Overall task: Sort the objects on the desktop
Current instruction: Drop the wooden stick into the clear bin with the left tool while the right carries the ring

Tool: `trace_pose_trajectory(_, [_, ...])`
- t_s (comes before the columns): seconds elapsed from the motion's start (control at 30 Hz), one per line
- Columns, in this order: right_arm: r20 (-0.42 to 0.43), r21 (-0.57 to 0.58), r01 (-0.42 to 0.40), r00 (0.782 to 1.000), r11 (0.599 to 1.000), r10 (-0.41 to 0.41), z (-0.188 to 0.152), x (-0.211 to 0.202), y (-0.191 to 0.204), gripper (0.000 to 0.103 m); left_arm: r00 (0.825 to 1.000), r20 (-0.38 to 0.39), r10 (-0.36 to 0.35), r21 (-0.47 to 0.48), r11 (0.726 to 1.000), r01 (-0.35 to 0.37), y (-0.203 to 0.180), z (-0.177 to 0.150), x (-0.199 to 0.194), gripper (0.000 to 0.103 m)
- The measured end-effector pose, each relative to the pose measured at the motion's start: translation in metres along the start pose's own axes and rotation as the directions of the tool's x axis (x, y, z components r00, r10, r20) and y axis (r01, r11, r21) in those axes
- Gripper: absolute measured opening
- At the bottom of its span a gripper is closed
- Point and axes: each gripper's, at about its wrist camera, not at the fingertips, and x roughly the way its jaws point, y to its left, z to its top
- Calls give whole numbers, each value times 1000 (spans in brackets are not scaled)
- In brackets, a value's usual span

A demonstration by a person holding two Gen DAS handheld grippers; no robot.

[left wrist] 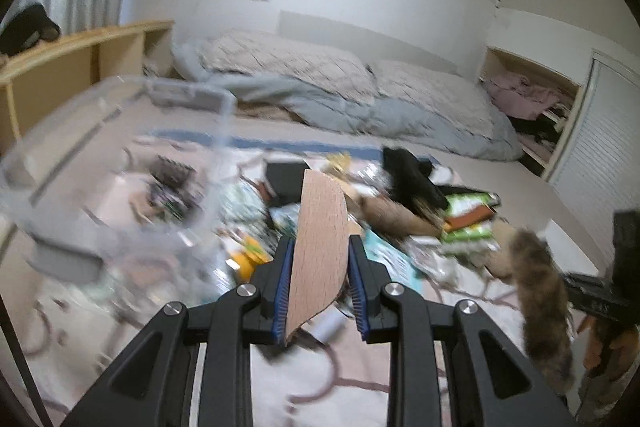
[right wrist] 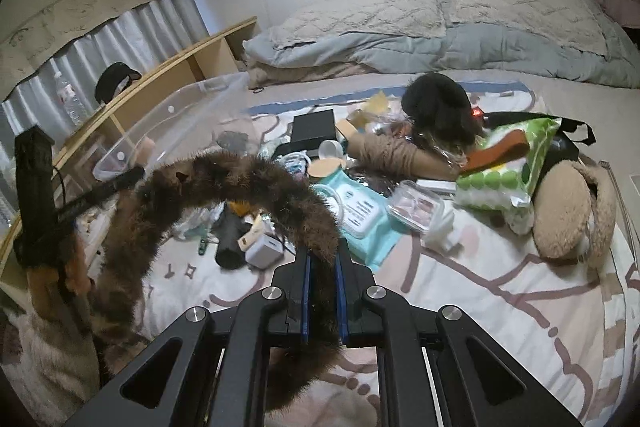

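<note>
My left gripper [left wrist: 320, 247] is shut on a flat, rounded piece of light wood [left wrist: 320, 223], which stands on edge between the blue pads above the clutter. My right gripper [right wrist: 323, 255] is shut on a long brown fur strip [right wrist: 240, 179]. The strip arches up to the left and hangs down past the other gripper's black body. In the left wrist view the same fur strip [left wrist: 540, 287] dangles at the right edge. A clear plastic bin [left wrist: 120, 147], blurred, is close at the left and holds a few small items.
A patterned blanket [right wrist: 500, 299] is strewn with a green wipes pack [right wrist: 508, 163], a teal pack [right wrist: 360, 215], a black box [right wrist: 312, 127], a white cube [right wrist: 266, 249] and a tan plush bag [right wrist: 564, 211]. Pillows and a grey duvet [right wrist: 440, 47] lie behind, and a wooden shelf [right wrist: 192, 59] runs along the left.
</note>
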Motion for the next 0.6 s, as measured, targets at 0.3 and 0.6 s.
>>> trace_pose_trajectory(0.3, [-20,2,-34,999,999,35,-3,6,6,11,985,37,168,11,986,-169,75,59,-2,26])
trace_pose_trajectory(0.6, [-12,-14,-56,998,998,56,4,4,16,11,935,-126,331,63,944,-325,131,69,49,26])
